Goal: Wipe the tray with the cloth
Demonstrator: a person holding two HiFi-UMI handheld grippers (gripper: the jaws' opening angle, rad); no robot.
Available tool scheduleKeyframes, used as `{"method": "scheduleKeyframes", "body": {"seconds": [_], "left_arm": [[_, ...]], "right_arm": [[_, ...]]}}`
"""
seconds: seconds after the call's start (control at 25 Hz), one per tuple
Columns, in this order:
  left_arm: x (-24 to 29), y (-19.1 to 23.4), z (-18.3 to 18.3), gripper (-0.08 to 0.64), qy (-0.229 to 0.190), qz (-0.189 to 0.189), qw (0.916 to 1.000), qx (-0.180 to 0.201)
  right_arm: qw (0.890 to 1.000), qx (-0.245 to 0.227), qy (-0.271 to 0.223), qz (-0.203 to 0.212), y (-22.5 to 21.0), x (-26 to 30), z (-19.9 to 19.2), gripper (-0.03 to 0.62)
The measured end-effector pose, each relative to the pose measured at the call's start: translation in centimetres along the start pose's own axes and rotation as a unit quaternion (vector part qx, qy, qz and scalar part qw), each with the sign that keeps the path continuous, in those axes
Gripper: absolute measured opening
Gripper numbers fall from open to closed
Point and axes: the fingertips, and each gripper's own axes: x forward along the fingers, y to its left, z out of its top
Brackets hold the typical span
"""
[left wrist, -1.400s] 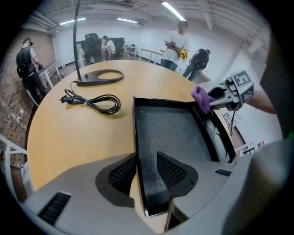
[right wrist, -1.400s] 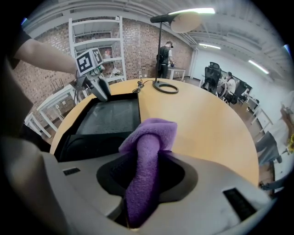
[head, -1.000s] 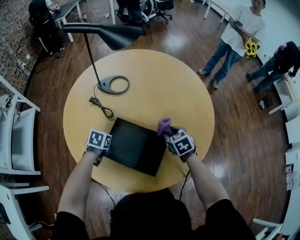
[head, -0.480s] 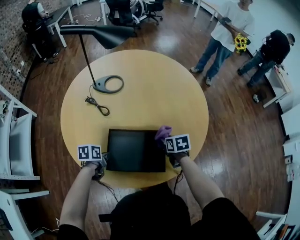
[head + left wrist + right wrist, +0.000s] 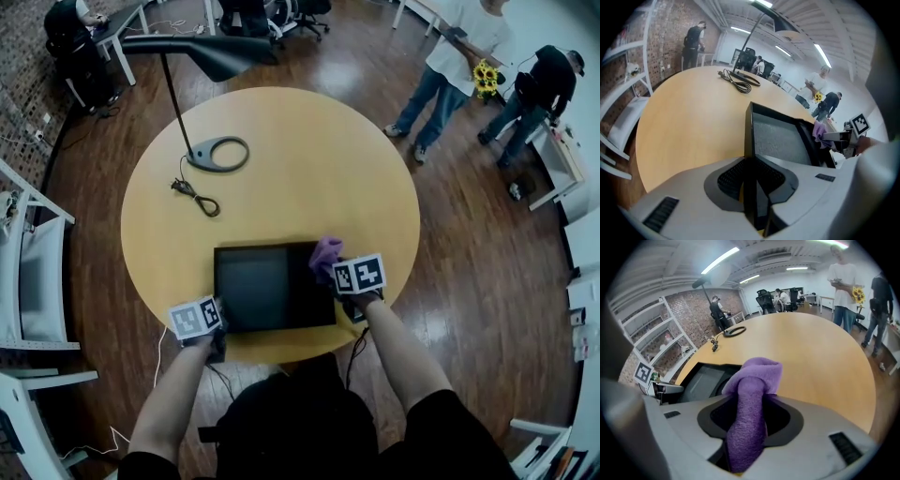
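— Where the counter (image 5: 309, 159) curves toward the person, what is seen?

— A tray (image 5: 267, 286) is laid flat near that edge. It is black and rectangular, with a low upright rim, and its floor is matte and finely grained.

— How is it held?

— Its near left corner is taken by the left claw (image 5: 217, 336). In the left gripper view the thin rim wall is clamped between jaws that have just been closing.

— And the cloth?

— The cloth (image 5: 752, 394) is purple and fleecy, bunched into a thick roll with its top folded over. It is gripped by the right claw (image 5: 750, 414). Those jaws have just been opening a little, yet the roll is pressed between them. It is held at the tray's far right corner; whether it touches the rim cannot be told.

— What else is carried by the counter?

— The top is round, smooth and pale yellow. A black lamp (image 5: 217, 153) with a ring-shaped foot and a looped cord (image 5: 197, 199) are set on the far left, well apart from the tray.
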Motion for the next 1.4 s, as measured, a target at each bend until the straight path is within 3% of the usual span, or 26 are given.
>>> {"method": "scheduleKeyframes", "body": {"seconds": [0.12,0.4,0.64,0.88,1.08,1.4], "left_arm": [[0.1,0.3,0.1,0.063,-0.010,0.016,0.9998,-0.007],[0.0,0.6,0.3,0.063,-0.019,0.028,0.9993,-0.016],[-0.4,0.0,-0.8,0.063,-0.007,0.022,0.9996,-0.014],[-1.4,-1.2,-3.4,0.072,0.029,-0.006,0.9991,-0.032],[-2.4,-2.1,-5.2,0.095,0.052,-0.017,0.9969,-0.057],[-3.5,-3.6,-7.9,0.101,0.042,0.018,0.9854,-0.164]], "right_arm": [[1.000,-0.018,0.018,-0.009,1.1,-0.9,-2.5,0.158],[0.999,0.005,0.035,0.022,3.6,-3.3,-8.4,0.153],[0.999,-0.022,0.032,-0.010,3.3,-3.8,-9.8,0.140],[0.997,-0.058,0.028,-0.037,1.2,-3.3,-7.6,0.132],[0.994,-0.107,0.025,-0.027,0.3,-1.5,-3.5,0.130],[0.978,-0.206,0.030,0.002,0.3,1.4,2.0,0.129]]}}
